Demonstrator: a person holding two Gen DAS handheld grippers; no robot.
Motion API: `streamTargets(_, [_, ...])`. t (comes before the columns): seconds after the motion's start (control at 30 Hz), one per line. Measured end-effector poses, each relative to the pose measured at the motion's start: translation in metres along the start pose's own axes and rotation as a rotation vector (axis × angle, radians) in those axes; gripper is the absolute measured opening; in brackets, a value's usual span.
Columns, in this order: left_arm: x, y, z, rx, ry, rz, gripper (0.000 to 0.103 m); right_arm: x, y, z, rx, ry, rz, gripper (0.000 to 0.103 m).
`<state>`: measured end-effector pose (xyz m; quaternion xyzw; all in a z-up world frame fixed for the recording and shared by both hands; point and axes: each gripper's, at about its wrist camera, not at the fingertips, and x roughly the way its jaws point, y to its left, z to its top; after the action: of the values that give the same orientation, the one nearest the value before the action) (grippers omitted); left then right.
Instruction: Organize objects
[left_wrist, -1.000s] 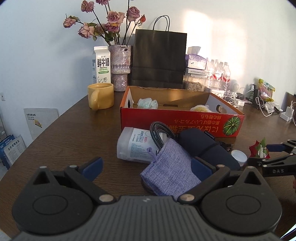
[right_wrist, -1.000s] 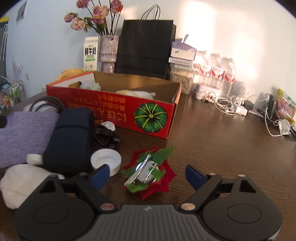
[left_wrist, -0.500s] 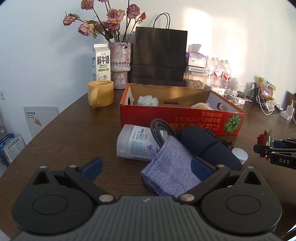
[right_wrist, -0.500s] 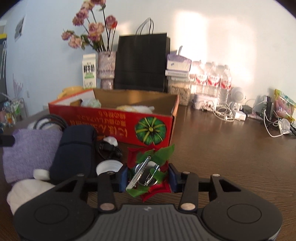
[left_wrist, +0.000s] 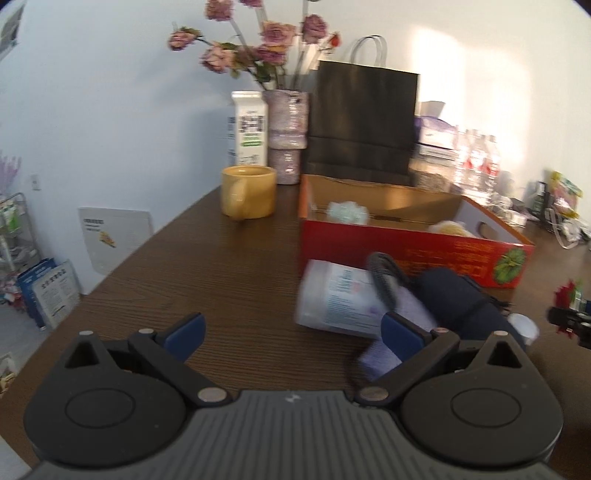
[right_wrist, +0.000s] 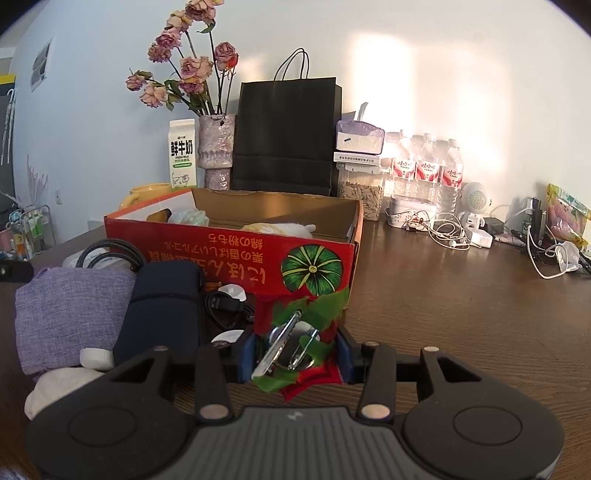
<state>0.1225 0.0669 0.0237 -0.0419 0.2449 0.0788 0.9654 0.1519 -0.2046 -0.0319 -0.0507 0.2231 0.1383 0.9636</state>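
My right gripper (right_wrist: 295, 356) is shut on a red and green flower hair clip (right_wrist: 301, 341) with a metal clasp, held off the table in front of the red cardboard box (right_wrist: 236, 258). The clip also shows in the left wrist view (left_wrist: 567, 295) at the far right. My left gripper (left_wrist: 291, 328) is open and empty above the table. To its right lie a white wipes pack (left_wrist: 336, 299), a purple cloth pouch (left_wrist: 399, 332) and a dark blue case (left_wrist: 458, 299). The box (left_wrist: 406, 240) holds a pale green item and a yellow one.
A yellow mug (left_wrist: 249, 192), milk carton (left_wrist: 249, 127), flower vase (left_wrist: 288, 136) and black paper bag (left_wrist: 364, 122) stand behind the box. Water bottles (right_wrist: 424, 166), cables and chargers (right_wrist: 461, 232) fill the back right. A white cap (right_wrist: 227, 338) and black cable (right_wrist: 229, 306) lie by the case.
My right gripper closed on the flower clip and lifted it toward the box. My left gripper swung left, away from the purple pouch, and stays open.
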Motion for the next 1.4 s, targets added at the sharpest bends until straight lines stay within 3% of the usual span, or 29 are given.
streamTargets(0.1, [0.011,0.011,0.001,0.000,0.013,0.035,0.103,0.000,0.001,0.000,0.000,0.001,-0.007,0.042])
streamTargets(0.23, [0.028,0.017,-0.002,0.046,0.049,0.015,0.103,0.001,0.001,-0.001,0.006,0.002,-0.014,0.042])
streamTargets(0.67, [0.058,0.006,-0.003,0.222,0.071,-0.157,0.103,0.006,0.003,0.001,0.019,0.021,-0.032,0.043])
streamTargets(1.0, [0.068,-0.003,0.001,0.265,0.062,-0.249,0.103,0.008,0.004,0.001,0.024,0.029,-0.029,0.043])
streamTargets(1.17, [0.073,-0.015,0.003,0.300,0.058,-0.232,0.103,0.008,0.003,0.001,0.025,0.028,-0.027,0.043])
streamTargets(1.4, [0.075,-0.024,0.003,0.270,0.066,-0.199,0.103,0.008,0.004,0.001,0.028,0.030,-0.024,0.044])
